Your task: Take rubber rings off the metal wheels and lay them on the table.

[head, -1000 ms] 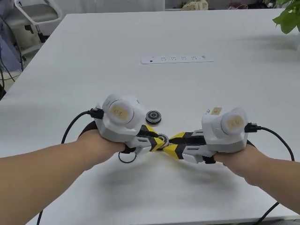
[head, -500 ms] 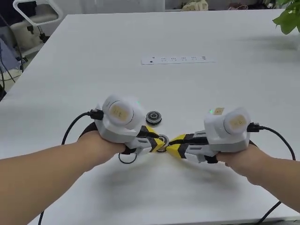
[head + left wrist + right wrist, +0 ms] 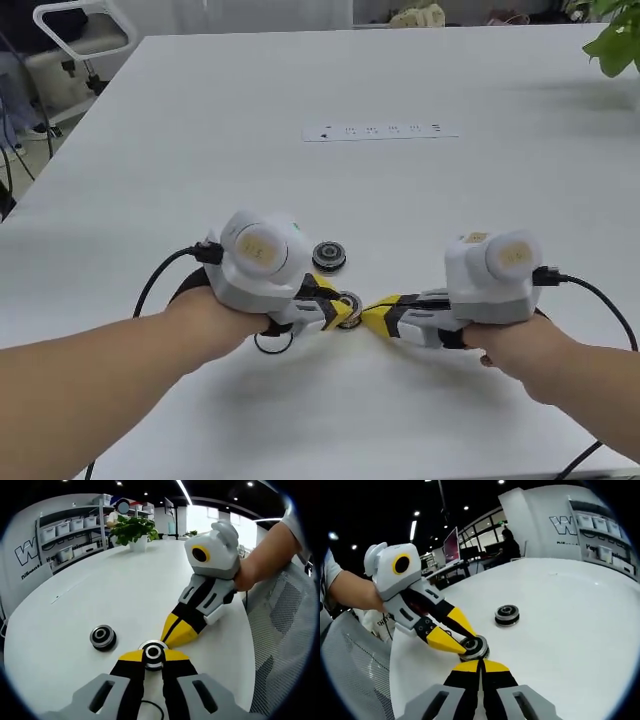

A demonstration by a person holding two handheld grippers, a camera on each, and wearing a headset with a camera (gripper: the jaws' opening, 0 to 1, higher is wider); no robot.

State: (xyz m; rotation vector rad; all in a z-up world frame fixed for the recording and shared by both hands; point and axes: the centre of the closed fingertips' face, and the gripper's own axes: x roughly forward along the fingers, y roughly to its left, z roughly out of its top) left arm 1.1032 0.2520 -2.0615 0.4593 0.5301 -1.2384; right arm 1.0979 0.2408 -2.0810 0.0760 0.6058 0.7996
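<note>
The white table (image 3: 420,200) carries all items. The left gripper (image 3: 153,656) has its jaws clamped on a metal wheel (image 3: 153,650), one jaw each side. The right gripper (image 3: 480,663) has its jaws pressed together, tips against that wheel's rim; whether they nip anything cannot be told. A second wheel (image 3: 103,636) lies flat near the left gripper's tips, apart.
</note>
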